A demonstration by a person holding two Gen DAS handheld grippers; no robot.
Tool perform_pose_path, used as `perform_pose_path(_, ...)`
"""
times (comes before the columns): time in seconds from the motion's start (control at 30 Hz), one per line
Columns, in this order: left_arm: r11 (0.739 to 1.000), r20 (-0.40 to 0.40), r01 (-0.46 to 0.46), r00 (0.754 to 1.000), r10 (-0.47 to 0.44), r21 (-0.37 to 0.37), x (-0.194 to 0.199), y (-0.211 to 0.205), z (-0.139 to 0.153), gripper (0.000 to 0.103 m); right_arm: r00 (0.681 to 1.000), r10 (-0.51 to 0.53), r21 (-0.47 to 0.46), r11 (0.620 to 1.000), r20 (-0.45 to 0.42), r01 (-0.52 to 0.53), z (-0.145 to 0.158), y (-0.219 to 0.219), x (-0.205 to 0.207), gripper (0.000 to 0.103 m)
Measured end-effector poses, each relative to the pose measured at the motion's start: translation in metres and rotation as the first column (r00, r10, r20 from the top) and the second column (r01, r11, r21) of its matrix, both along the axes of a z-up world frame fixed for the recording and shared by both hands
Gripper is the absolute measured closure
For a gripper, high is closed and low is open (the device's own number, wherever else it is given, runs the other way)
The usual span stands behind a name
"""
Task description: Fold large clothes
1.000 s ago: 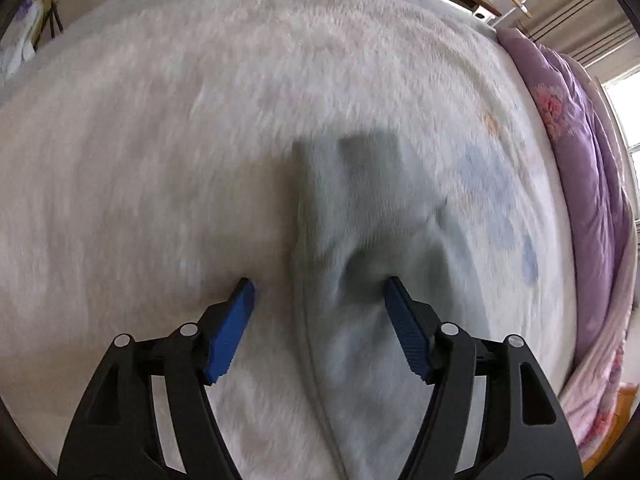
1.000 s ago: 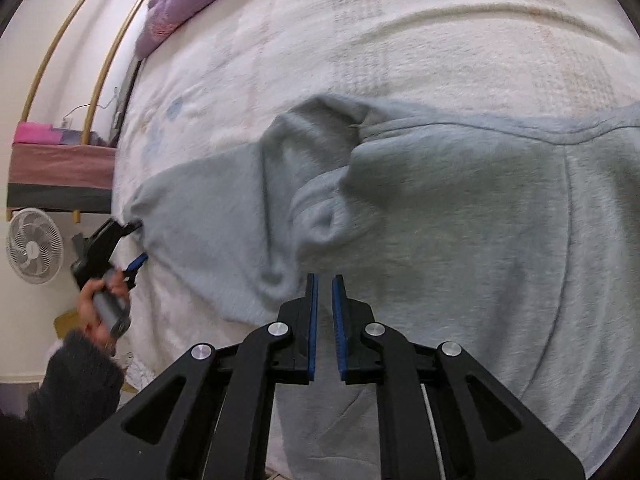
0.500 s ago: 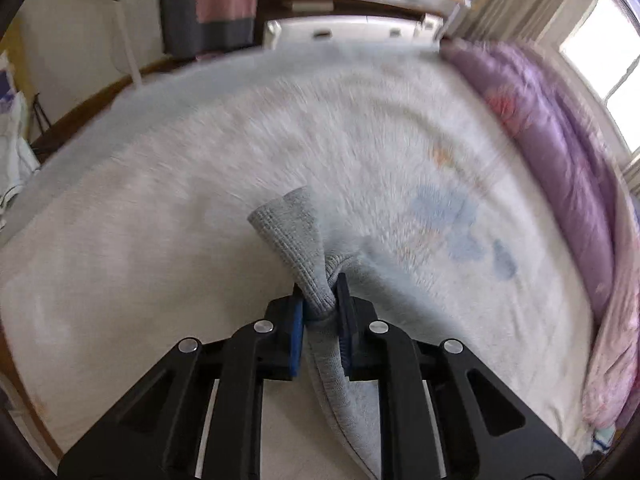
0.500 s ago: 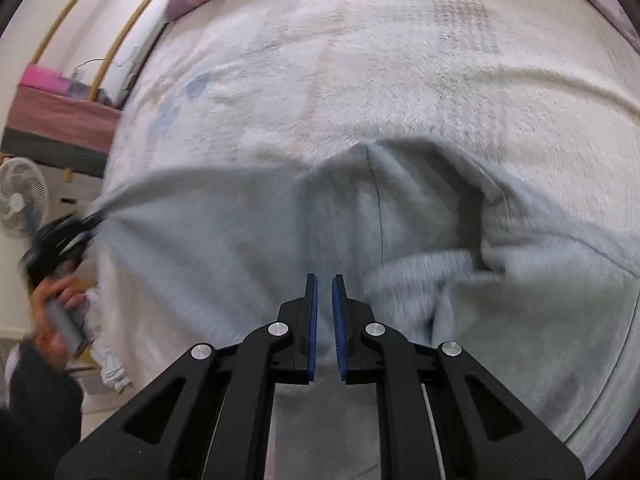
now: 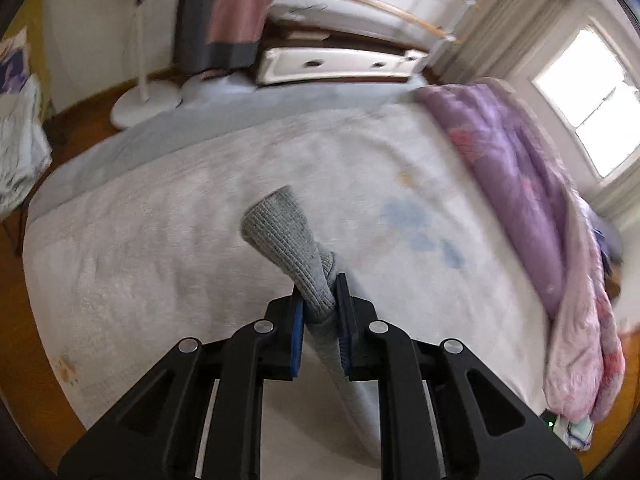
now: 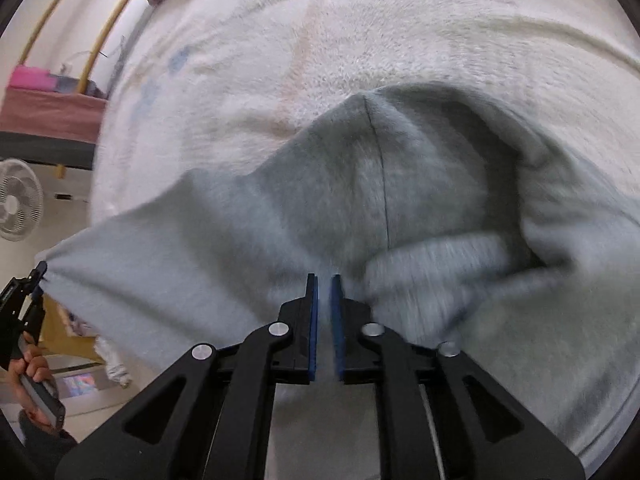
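- The left gripper (image 5: 319, 280) is seen clamped on the ribbed cuff (image 5: 286, 236) of the grey sweatshirt (image 6: 360, 208); its jaws were closing within the last second, and the cuff is now pinched between the blue pads (image 5: 297, 320), flaring out past them toward 11 o'clock.
- The right gripper (image 6: 325, 280) is shown with its pads (image 6: 313, 320) almost together; whether a thin fold of fabric is caught in the narrow gap cannot be told.
- Only in the left wrist view are the cuff's knit ribs, the purple quilt (image 5: 532, 200) at 3 o'clock, the window (image 5: 592, 108) at 2 o'clock and the fan stand (image 5: 142, 92) at 10 o'clock given.
- Only in the right wrist view is the garment's body seen: a centre seam running toward 12 o'clock, a bunched, blurred fold at 3 o'clock, and a sleeve drawn taut toward 9 o'clock, where it meets the left gripper (image 6: 38, 276).
- The sweatshirt is spread on the white fleece bed cover (image 6: 360, 40), its sleeve lifted off the bed.
- The left hand (image 6: 30, 372) is found at 8 o'clock in the right view, wrapped round the handle below a dark sleeve (image 6: 44, 444).
- Both grippers are angled down toward the bed.
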State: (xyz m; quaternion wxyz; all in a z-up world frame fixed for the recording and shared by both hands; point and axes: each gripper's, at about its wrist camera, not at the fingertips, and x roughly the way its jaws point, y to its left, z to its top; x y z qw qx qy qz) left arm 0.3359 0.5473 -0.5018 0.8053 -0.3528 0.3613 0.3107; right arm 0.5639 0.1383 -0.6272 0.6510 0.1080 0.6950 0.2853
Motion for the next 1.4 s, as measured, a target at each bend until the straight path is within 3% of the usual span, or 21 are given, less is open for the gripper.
perform_pose_path(0.2,0.966,0.065,0.220,0.971,-0.230,0.132,0.044,-0.103,0.071,0.089,0.996,-0.087,0.091,0.992,0.008,0.086,0.043,-0.061,-0.015,0.094)
perform_pose_path(0.3,0.931,0.108,0.335,0.930,-0.351,0.142,0.071,-0.170,0.090,0.089,0.987,-0.161,0.111,0.981,0.005,0.160,0.059,-0.109,-0.020,0.094)
perform_pose_path(0.4,0.877,0.126,0.465,0.869,-0.479,0.122,0.102,-0.258,0.091,0.089,0.969,-0.245,0.129,0.961,0.001,0.243,0.072,-0.166,-0.021,0.094)
perform_pose_path(0.5,0.823,0.135,0.562,0.812,-0.567,0.078,0.121,-0.335,0.076,0.089,0.947,-0.322,0.120,0.941,0.018,0.318,0.084,-0.228,-0.019,0.094)
perform_pose_path(0.7,0.669,0.082,0.743,0.667,-0.741,0.003,0.153,-0.510,0.024,0.090,0.882,-0.472,0.127,0.874,-0.003,0.468,0.088,-0.344,-0.026,0.094)
perform_pose_path(0.87,0.572,-0.031,0.817,0.571,-0.820,-0.073,0.156,-0.590,-0.043,0.090,0.800,-0.586,0.201,0.775,-0.127,0.600,0.065,-0.411,-0.032,0.091)
perform_pose_path(0.93,0.561,-0.088,0.814,0.554,-0.828,-0.151,0.154,-0.604,-0.076,0.090,0.771,-0.609,0.210,0.742,-0.186,0.636,0.052,-0.424,-0.035,0.081)
perform_pose_path(0.97,0.562,-0.102,0.807,0.553,-0.827,-0.183,0.153,-0.605,-0.086,0.088,0.755,-0.621,0.201,0.728,-0.211,0.655,0.045,-0.424,-0.037,0.074)
perform_pose_path(1.03,0.568,-0.103,0.790,0.561,-0.822,-0.230,0.147,-0.603,-0.099,0.064,0.745,-0.622,0.215,0.714,-0.239,0.666,0.040,-0.424,-0.039,0.066)
perform_pose_path(1.07,0.578,-0.090,0.781,0.574,-0.814,-0.239,0.145,-0.599,-0.100,0.056,0.746,-0.619,0.217,0.715,-0.243,0.664,0.039,-0.423,-0.039,0.061)
perform_pose_path(1.1,0.593,-0.084,0.769,0.592,-0.801,-0.239,0.142,-0.593,-0.099,0.040,0.748,-0.616,0.220,0.716,-0.249,0.663,0.038,-0.418,-0.040,0.057)
perform_pose_path(1.13,0.612,-0.072,0.753,0.615,-0.785,-0.241,0.136,-0.588,-0.099,0.034,0.750,-0.609,0.230,0.716,-0.258,0.659,0.038,-0.415,-0.041,0.057)
perform_pose_path(1.2,0.629,-0.054,0.738,0.637,-0.769,-0.247,0.128,-0.577,-0.094,0.034,0.768,-0.581,0.237,0.733,-0.269,0.638,0.034,-0.406,-0.040,0.054)
perform_pose_path(1.3,0.671,-0.079,0.700,0.675,-0.734,-0.246,0.118,-0.553,-0.088,0.033,0.823,-0.520,0.201,0.802,-0.227,0.562,0.031,-0.382,-0.035,0.052)
perform_pose_path(1.4,0.739,-0.146,0.634,0.728,-0.670,-0.227,0.106,-0.513,-0.090,0.031,0.863,-0.480,0.132,0.856,-0.159,0.500,0.029,-0.359,-0.029,0.051)
